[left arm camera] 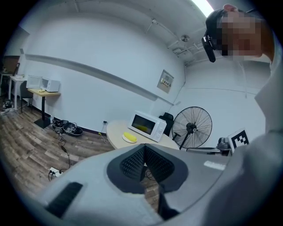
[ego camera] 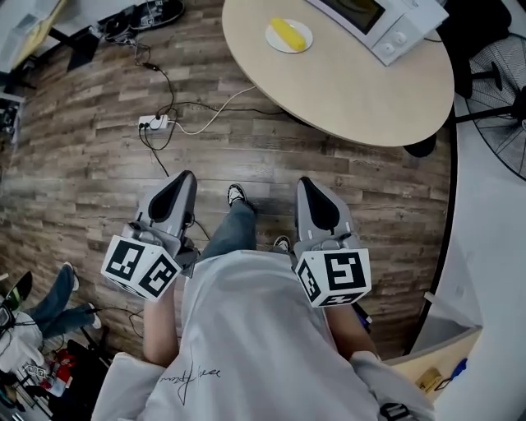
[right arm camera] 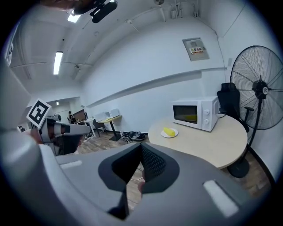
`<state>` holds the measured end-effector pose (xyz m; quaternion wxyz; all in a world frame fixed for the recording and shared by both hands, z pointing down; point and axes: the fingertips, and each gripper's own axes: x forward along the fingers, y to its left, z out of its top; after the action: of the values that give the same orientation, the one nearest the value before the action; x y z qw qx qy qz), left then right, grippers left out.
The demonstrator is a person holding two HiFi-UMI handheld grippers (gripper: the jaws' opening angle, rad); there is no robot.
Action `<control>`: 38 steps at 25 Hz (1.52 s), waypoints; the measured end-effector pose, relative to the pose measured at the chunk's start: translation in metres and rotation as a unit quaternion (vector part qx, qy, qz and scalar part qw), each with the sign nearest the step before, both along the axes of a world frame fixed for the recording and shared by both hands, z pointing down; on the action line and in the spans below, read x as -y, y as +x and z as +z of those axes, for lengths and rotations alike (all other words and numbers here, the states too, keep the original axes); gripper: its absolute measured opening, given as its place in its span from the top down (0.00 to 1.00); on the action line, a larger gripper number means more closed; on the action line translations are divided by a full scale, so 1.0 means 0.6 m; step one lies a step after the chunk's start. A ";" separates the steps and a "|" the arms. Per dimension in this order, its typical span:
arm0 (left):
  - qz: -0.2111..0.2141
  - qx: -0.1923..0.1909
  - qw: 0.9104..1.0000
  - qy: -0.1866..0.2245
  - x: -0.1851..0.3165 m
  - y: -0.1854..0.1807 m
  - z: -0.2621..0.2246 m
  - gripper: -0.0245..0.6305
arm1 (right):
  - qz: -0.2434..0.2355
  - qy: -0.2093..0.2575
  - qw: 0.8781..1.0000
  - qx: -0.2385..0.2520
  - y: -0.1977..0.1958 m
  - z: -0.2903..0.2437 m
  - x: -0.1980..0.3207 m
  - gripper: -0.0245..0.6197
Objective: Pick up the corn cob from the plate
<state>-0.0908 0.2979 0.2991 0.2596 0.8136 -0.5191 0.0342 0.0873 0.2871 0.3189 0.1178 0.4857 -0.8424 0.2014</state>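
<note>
Approaching the table: corn cob well out of reach

Both grippers are held low at the person's waist, well apart from the work. The left gripper (ego camera: pixel 184 178) and the right gripper (ego camera: pixel 305 181) are each seen with jaws pressed together, dark ribbed pads meeting and nothing between them. The corn cob (ego camera: pixel 288 31) is found lying on a small plate (ego camera: pixel 271 38) at about twelve o'clock in the head view, with the microwave (ego camera: pixel 374 18) near it at two o'clock.

The step in hand is judged to be the approach. One gripper's jaws should be opened before the plate is reached and set across the cob's short axis, at mid-length, so that it does not tip. A descent from above is preferred, since the plate is likely to slide on the table (ego camera: pixel 362 90) if nudged.

The cob is yellow, stubby and rounded; its kernel texture cannot be made out at this range. It is expected to roll on the plate, which looks white, round and shallow. The tabletop is pale, smooth and round-edged. The floor (ego camera: pixel 82 164) is wood-grain plank, with a power strip (ego camera: pixel 156 123) and cables at eleven o'clock to be stepped round.
</note>
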 end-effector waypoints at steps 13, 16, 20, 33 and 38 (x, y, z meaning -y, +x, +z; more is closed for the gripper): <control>0.061 0.010 0.998 0.010 0.126 -0.090 -0.004 0.97 | 0.029 0.008 0.999 -0.012 -0.120 -0.026 0.135 0.95; 0.072 0.006 0.997 0.012 0.143 -0.114 -0.001 0.97 | 0.041 0.015 0.999 -0.019 -0.143 -0.030 0.154 0.95; 0.089 0.005 0.996 0.022 0.163 -0.138 -0.003 0.97 | 0.050 0.023 0.998 -0.020 -0.172 -0.038 0.168 0.95; 0.094 -0.019 0.995 0.029 0.198 -0.167 0.002 0.97 | 0.034 0.042 0.997 -0.049 -0.201 -0.047 0.189 0.95; 0.105 -0.024 0.993 0.038 0.220 -0.150 -0.001 0.97 | 0.046 0.039 0.998 -0.034 -0.189 -0.046 0.217 0.95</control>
<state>-0.1808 0.1659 0.2984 0.2353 0.8735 -0.4256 0.0221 -0.0260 0.1570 0.2915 0.1181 0.5346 -0.8219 0.1571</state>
